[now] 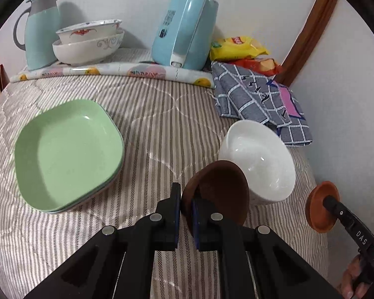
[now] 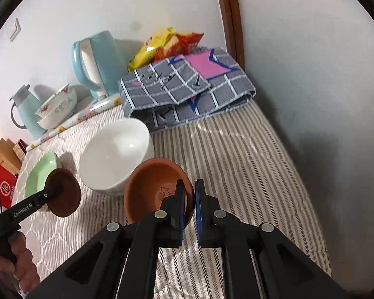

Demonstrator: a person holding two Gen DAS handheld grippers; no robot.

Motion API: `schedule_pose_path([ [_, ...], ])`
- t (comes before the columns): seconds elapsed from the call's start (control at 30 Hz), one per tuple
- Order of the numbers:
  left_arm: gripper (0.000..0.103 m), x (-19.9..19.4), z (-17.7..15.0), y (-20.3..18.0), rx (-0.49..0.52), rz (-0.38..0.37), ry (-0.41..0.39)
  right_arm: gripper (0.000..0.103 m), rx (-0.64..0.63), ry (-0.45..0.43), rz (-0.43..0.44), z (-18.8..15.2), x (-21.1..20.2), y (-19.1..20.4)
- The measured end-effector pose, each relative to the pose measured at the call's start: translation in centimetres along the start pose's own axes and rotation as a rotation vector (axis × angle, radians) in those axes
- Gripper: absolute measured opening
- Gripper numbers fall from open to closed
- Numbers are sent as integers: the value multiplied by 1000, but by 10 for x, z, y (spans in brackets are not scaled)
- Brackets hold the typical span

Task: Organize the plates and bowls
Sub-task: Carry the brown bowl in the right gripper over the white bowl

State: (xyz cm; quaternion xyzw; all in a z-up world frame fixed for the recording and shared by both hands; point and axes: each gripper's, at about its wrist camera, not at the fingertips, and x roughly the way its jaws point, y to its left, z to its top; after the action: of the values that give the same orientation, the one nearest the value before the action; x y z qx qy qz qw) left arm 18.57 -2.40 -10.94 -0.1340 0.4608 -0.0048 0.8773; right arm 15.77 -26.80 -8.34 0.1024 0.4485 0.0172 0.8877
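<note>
My left gripper (image 1: pixel 186 199) is shut on the rim of a dark brown bowl (image 1: pixel 219 189), held tilted above the striped cloth, just left of the white bowl (image 1: pixel 259 159). My right gripper (image 2: pixel 190 194) is shut on the rim of an orange-brown clay bowl (image 2: pixel 152 184), held tilted in front of the white bowl (image 2: pixel 116 153). The orange bowl also shows in the left wrist view (image 1: pixel 320 206), and the dark bowl in the right wrist view (image 2: pixel 64 191). A stack of green square plates (image 1: pixel 67 154) lies at left. Two stacked patterned bowls (image 1: pixel 87 42) stand at the back.
A pale blue jug (image 1: pixel 41 30) and a blue kettle (image 1: pixel 187 30) stand along the back wall on a fruit-print mat (image 1: pixel 117 71). A folded grey checked cloth (image 1: pixel 259 99) and snack packets (image 1: pixel 239 47) lie at the back right. The wall (image 1: pixel 349 99) is close on the right.
</note>
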Motion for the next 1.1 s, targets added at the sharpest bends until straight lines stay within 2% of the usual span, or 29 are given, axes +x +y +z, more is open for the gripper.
schedule_pose_path([
  [0.5, 8, -33, 31, 16, -21, -5, -68, 8, -41, -32, 22, 28, -16, 32],
  [1.1, 8, -13, 65, 36, -26, 58, -70, 8, -97, 60, 46, 48, 39, 67],
])
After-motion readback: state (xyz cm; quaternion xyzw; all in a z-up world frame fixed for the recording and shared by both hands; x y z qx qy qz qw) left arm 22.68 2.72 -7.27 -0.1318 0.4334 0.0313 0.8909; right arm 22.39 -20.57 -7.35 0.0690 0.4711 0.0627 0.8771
